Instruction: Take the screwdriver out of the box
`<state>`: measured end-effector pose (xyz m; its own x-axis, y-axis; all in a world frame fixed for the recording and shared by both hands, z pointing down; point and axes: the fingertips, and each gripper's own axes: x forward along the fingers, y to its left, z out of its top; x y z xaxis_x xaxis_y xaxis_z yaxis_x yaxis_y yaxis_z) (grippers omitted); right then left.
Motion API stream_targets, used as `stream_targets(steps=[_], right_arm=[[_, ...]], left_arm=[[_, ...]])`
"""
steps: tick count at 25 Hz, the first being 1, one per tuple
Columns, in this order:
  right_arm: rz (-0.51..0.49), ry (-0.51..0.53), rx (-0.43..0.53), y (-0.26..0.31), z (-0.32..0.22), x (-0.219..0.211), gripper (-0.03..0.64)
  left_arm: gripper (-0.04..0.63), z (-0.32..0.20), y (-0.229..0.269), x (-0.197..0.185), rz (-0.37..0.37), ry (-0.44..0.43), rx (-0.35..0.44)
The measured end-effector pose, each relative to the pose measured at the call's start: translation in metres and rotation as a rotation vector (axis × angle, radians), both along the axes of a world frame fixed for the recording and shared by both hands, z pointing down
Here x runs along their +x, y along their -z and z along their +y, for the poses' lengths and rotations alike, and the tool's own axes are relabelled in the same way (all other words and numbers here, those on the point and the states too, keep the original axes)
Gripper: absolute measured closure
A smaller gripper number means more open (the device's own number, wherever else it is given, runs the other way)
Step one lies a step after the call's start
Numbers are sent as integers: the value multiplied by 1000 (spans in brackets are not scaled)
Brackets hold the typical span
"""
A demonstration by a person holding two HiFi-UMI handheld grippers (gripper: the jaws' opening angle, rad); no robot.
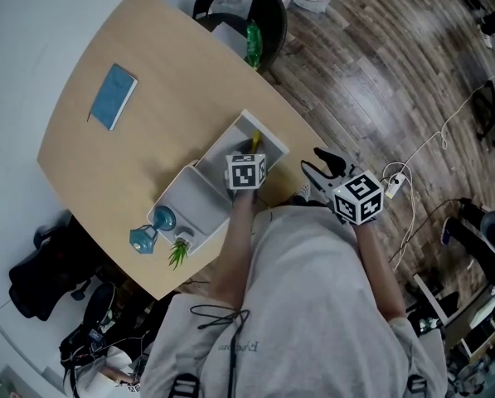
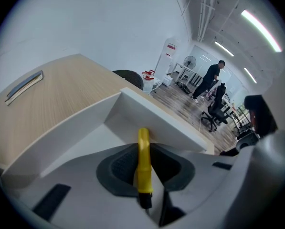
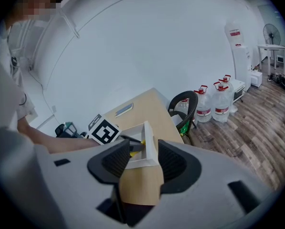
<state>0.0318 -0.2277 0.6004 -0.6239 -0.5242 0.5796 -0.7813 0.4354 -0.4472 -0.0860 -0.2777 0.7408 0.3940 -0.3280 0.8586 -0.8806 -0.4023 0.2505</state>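
Table [image 1: 106, 152], box [image 2: 147, 111], screwdriver [image 2: 143, 163] between jaws of left gripper [image 2: 143, 149]

Office: black swivel chair [image 2: 213, 116], clear water jugs w/ red caps [image 3: 222, 104], white water dispenser [image 3: 237, 56], ceiling strip lights [image 2: 259, 23].

Yellow-handled screwdriver [image 2: 143, 161] lies inside the open white box [image 2: 147, 111]

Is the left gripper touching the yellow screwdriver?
Touching. The left gripper view shows the left gripper with both pads pressed against the yellow handle of the screwdriver, no gap either side.
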Motion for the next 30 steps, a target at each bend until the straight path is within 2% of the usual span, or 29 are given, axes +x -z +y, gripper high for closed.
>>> stream_targets(steps=[12, 16, 20, 24, 30], right_arm=[[7, 22, 37, 6, 6, -8, 423], [45, 62, 68, 12, 12, -10, 422], [64, 103, 95, 16, 19, -14, 420], [63, 109, 111, 19, 26, -12, 420], [47, 96, 155, 29, 29, -10, 425]], left_arm=[[525, 0, 29, -3, 72, 45, 86], [526, -1, 43, -1, 89, 48, 130], [526, -5, 61, -2, 112, 70, 188], [528, 0, 77, 0, 134, 56, 243], [528, 3, 118, 2, 173, 54, 395]])
